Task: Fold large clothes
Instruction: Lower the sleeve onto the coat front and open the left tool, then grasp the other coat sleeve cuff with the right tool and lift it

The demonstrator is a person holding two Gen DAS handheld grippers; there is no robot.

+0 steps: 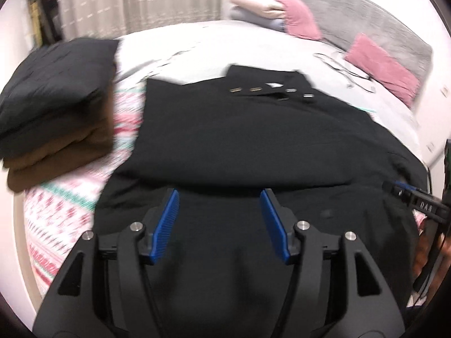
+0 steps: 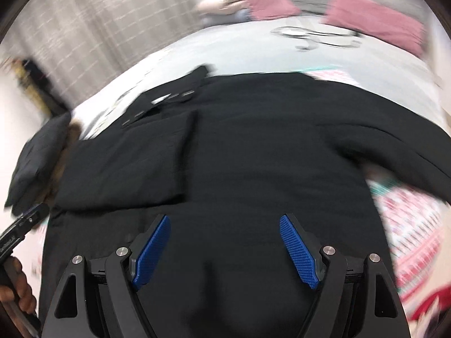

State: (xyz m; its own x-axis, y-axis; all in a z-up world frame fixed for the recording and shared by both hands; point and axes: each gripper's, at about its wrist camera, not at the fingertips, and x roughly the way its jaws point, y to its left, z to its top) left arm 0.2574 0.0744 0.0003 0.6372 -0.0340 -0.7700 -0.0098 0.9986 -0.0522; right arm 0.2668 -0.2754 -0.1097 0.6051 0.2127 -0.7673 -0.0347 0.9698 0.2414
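My left claw [image 1: 220, 197] and right claw [image 2: 225, 224] both hang with jaws apart, gripping nothing, above the near part of the large black buttoned garment [image 1: 253, 140] spread flat on the bed [image 1: 197, 45]. One sleeve is folded in across its left side. I count one stack of folded black and brown clothes [image 1: 56, 107] at far left, two pink cushions [image 1: 380, 67] and folded pale linens [image 1: 253, 8] by the grey headboard [image 1: 366, 19]. Curtains [image 1: 135, 0] hang behind.

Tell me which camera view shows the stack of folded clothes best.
The left wrist view: the folded stack shows whole, black on top, brown beneath. In the right wrist view it is only a blurred sliver at the left edge.
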